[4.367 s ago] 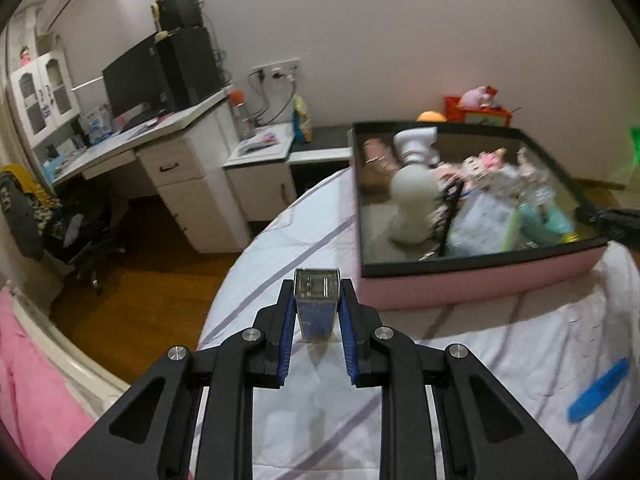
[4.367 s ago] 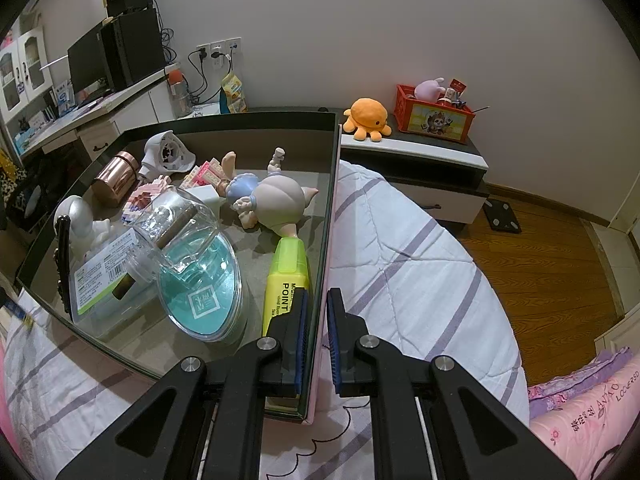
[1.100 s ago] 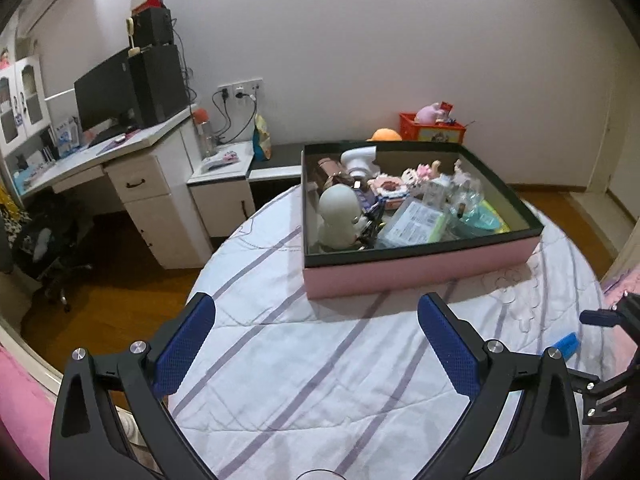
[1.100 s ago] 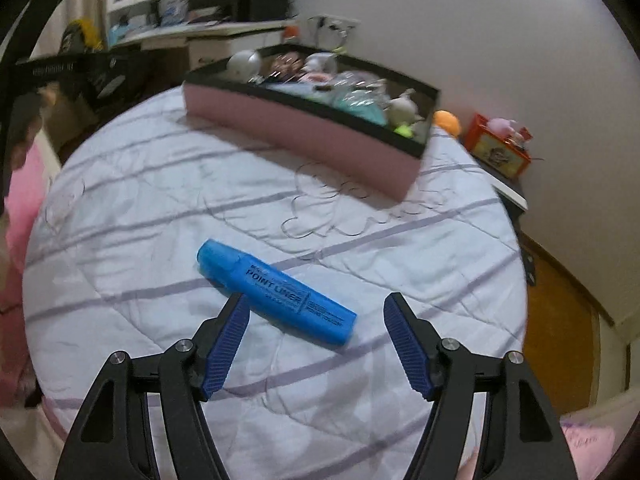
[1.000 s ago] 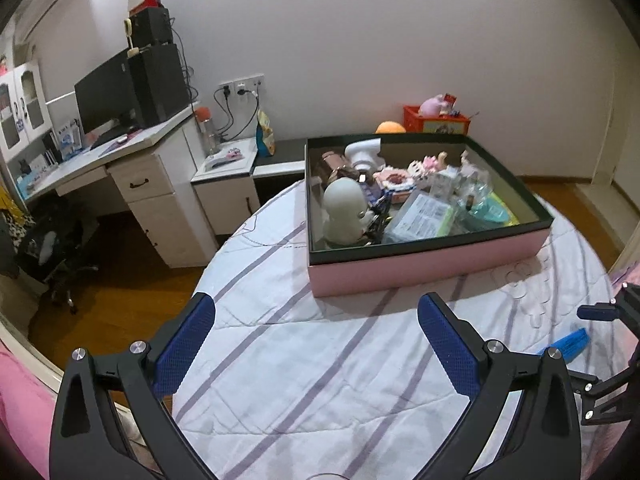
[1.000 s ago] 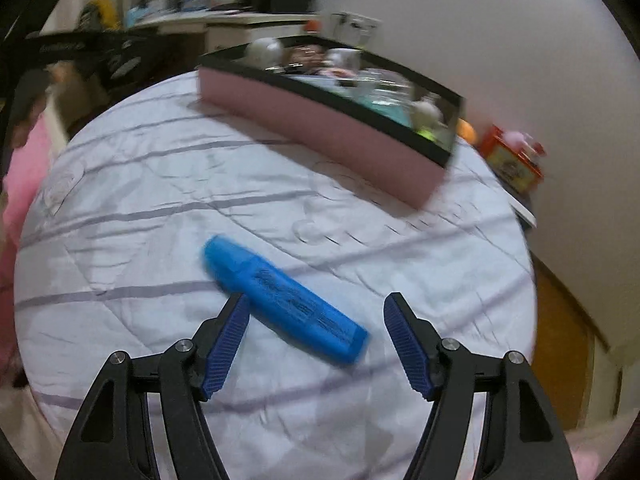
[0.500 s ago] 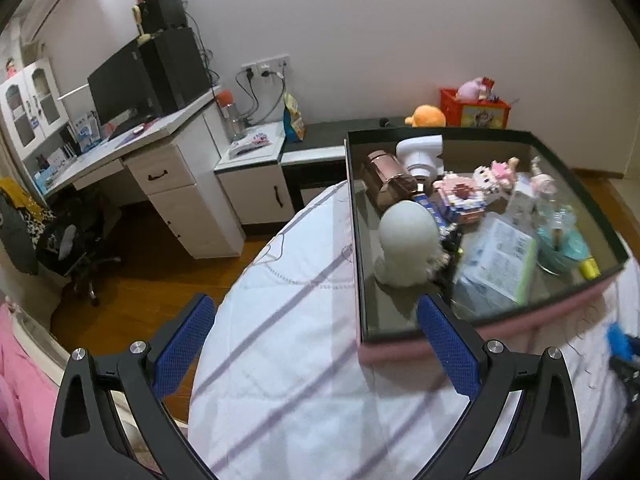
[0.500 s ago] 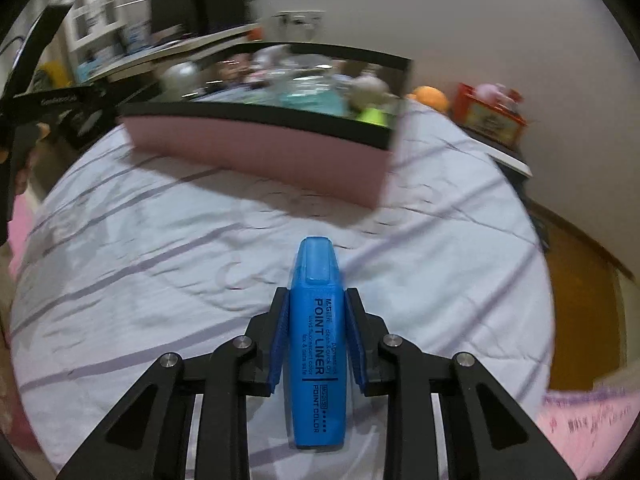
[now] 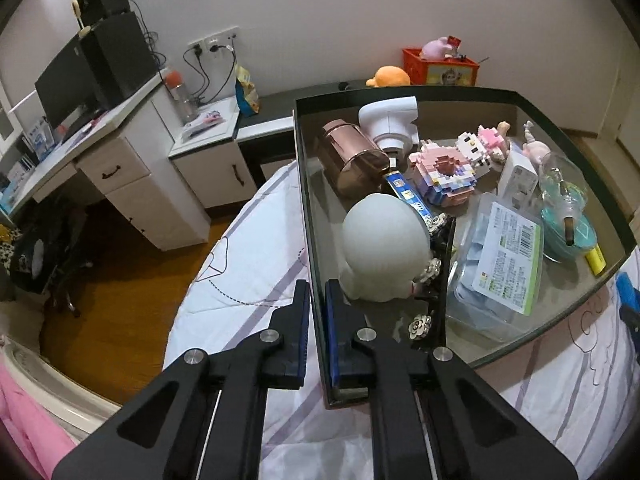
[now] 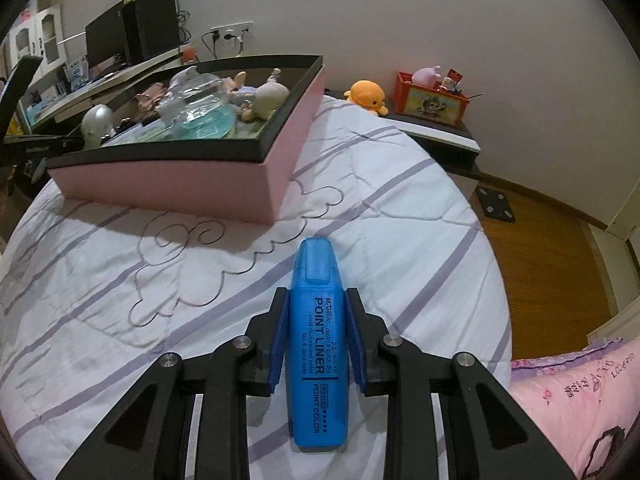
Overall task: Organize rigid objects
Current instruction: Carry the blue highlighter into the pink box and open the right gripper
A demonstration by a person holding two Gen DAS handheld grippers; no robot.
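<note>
Nearly there: blue marker in my right tongs, box wall pinched in my left.
Now my right gripper has its jaws clamped on the blue highlighter, which juts out over the striped bedspread low in the right wrist frame, the pink box waiting upper left. My left gripper has just snapped narrow, its pads astride the box's dark left wall, apparently steadying it. Inside I see plenty already gathered: a white round-headed figure, a copper tin, a pink brick model, a labelled plastic pack, a yellow highlighter. So, I judge, this marker is the only loose piece in view. Its barrel reads "POINT LINER", "POINT COLOR" and "pigment ink"; the pack's print is too small.
</note>
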